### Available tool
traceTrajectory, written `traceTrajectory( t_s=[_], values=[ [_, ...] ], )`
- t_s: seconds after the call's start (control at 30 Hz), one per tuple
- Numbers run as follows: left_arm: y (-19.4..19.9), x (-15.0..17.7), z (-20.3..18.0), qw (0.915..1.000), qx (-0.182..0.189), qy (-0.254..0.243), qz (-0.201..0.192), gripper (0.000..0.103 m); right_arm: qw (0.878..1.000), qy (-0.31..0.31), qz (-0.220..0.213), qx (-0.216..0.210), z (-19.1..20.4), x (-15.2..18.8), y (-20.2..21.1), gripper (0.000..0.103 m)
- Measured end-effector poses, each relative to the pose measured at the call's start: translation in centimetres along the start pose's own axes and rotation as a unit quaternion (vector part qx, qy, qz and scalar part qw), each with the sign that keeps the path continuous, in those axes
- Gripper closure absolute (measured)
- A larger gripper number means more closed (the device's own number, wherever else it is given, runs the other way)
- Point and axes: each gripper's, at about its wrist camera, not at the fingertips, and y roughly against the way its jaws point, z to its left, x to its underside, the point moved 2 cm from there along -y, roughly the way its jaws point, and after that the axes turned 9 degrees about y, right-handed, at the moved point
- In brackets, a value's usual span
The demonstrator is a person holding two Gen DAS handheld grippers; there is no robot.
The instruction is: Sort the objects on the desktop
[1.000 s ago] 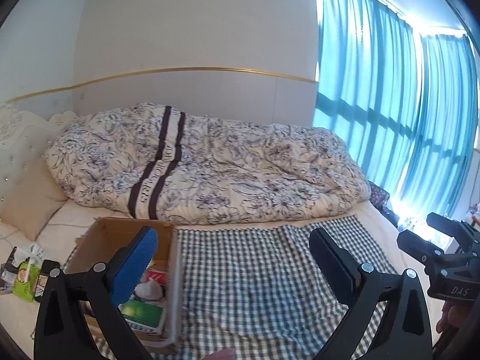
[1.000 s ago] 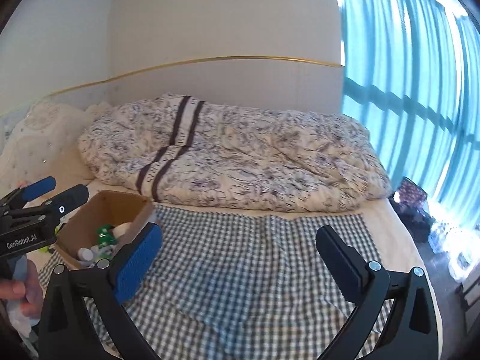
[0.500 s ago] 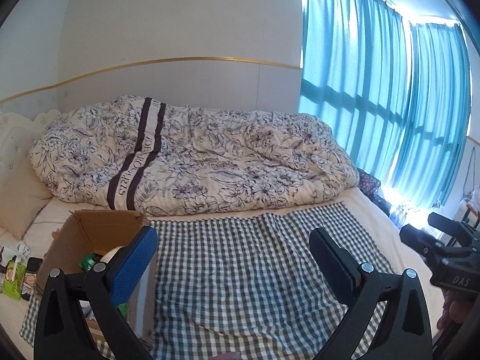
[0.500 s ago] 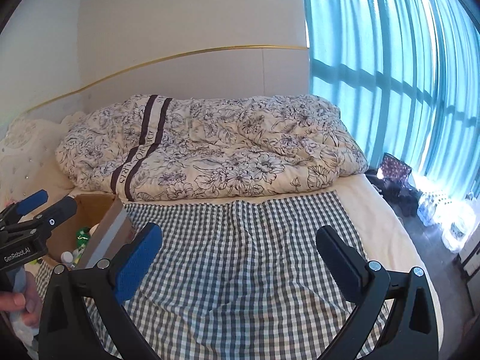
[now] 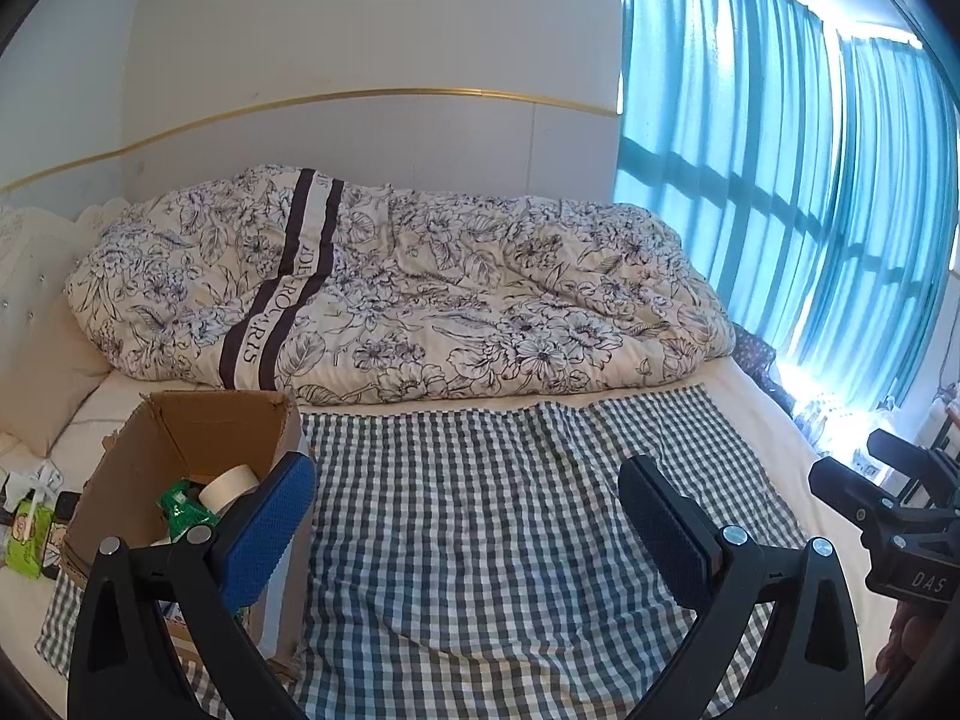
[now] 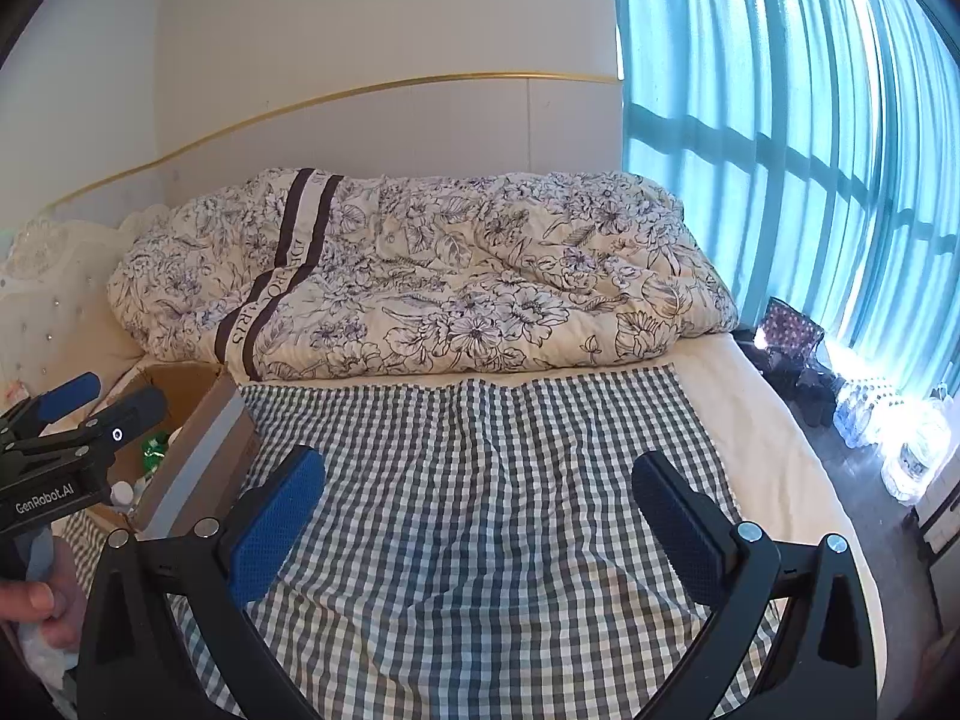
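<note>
Sorting looked nearly finished: the checked cloth [image 5: 480, 510] on the bed lay bare, and a tape roll [image 5: 231, 479] with other small items sat inside the cardboard box [image 5: 198, 420]. Left gripper [image 5: 465, 516] and right gripper [image 6: 477, 510] hovered with jaws wide apart, holding nothing.

- The place is a bedroom in a home.
- A bed [image 5: 744, 396] fills most of the room, with a rumpled floral duvet [image 5: 390, 288] heaped against the wall.
- A tufted cream headboard [image 6: 42, 324] stands at the left end.
- Teal curtains [image 6: 780, 138] cover a large sunlit window.
- A gingham cloth [image 5: 510, 510] lies spread over the mattress.
</note>
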Motion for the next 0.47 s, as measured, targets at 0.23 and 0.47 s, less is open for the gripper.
traceTrajectory(
  t_s=[0.23,0.47],
  values=[
    [-0.42,0.33,0.38,1.0000,-0.006,0.002,0.007,0.000,1.000,0.003,0.007,-0.005,0.52,0.38,-0.58,0.000],
    [-0.52,0.62,0.43,0.9999,-0.004,0.001,0.014,0.000,1.000,0.004,0.009,-0.007,0.81,0.59,-0.65,0.000]
  ],
)
